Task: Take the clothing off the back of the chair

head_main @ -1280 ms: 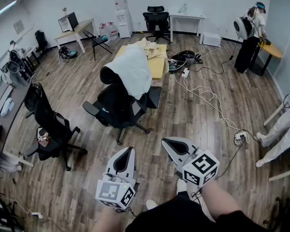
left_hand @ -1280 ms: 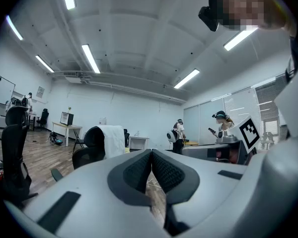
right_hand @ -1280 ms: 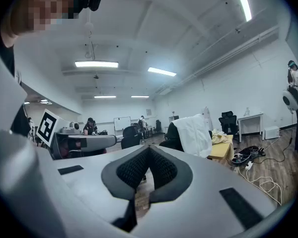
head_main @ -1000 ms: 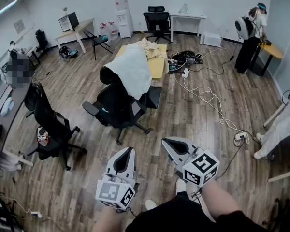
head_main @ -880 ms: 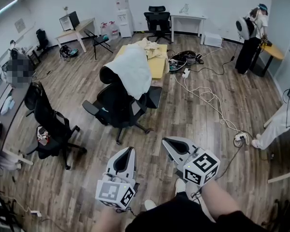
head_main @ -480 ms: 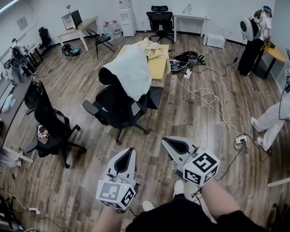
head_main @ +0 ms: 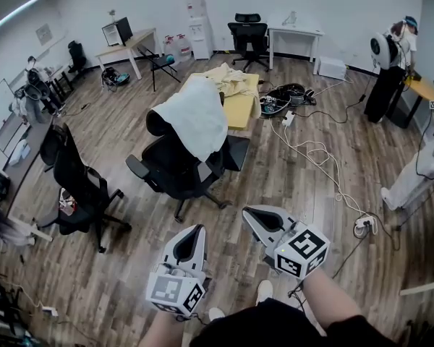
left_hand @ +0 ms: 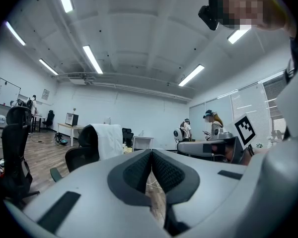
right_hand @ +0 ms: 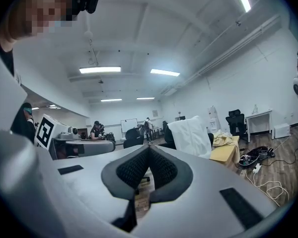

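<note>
A white garment (head_main: 195,114) hangs over the backrest of a black office chair (head_main: 175,173) in the middle of the room. The same garment (left_hand: 108,140) shows at mid-left in the left gripper view and the garment (right_hand: 192,135) right of centre in the right gripper view. My left gripper (head_main: 197,229) and right gripper (head_main: 247,212) are held side by side near the bottom of the head view, well short of the chair. Both point level toward it, jaws pressed together with nothing between them.
A second black chair (head_main: 79,190) stands at the left. A yellow table (head_main: 239,101) with beige cloth lies beyond the garment chair. Cables and a power strip (head_main: 364,223) trail across the wooden floor at the right. People stand at the far right, one by a desk (head_main: 419,87).
The chair with the garment sits slightly closer and lower in the head view; both grippers have advanced with me across the floor. The person at the far right has shifted.
</note>
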Demonstrator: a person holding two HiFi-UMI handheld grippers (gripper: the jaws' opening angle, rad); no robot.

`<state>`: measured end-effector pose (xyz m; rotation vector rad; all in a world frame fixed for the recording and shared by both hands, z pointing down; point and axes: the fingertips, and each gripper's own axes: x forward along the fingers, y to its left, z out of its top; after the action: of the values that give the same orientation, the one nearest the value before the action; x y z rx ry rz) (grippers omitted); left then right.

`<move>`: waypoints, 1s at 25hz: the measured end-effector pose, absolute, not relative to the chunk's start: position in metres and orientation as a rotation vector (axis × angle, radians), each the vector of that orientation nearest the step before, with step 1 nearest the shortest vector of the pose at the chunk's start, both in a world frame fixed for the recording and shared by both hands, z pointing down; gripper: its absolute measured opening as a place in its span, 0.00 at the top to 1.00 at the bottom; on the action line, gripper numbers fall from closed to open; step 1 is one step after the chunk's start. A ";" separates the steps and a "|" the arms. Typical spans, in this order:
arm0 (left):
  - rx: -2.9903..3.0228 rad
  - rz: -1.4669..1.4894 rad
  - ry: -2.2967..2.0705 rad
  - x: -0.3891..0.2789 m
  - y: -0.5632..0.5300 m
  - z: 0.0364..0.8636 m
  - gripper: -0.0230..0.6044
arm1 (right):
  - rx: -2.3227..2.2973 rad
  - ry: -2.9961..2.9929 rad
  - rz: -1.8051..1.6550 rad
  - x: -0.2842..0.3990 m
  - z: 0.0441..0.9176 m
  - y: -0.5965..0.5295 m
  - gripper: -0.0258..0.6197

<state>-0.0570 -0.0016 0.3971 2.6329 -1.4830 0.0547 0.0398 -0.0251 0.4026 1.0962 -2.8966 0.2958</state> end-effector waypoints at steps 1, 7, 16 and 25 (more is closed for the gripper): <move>2.629 0.055 -1.490 -0.053 -0.005 0.397 0.93 | 1.088 -2.899 0.296 0.043 0.403 -0.029 0.94; 2.606 0.051 -1.532 -0.028 -0.027 0.396 0.93 | 1.042 -2.923 0.297 0.067 0.402 -0.056 0.94; 2.570 0.050 -1.587 0.004 -0.056 0.399 0.93 | 0.976 -2.950 0.303 0.097 0.403 -0.092 0.94; 2.548 0.064 -1.602 0.033 -0.079 0.400 0.93 | 0.918 -2.972 0.300 0.113 0.397 -0.115 0.94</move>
<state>0.0329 -0.0792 0.4000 2.5478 -1.6020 0.0636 0.1134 -0.1153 0.3967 0.9176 -2.9722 0.2997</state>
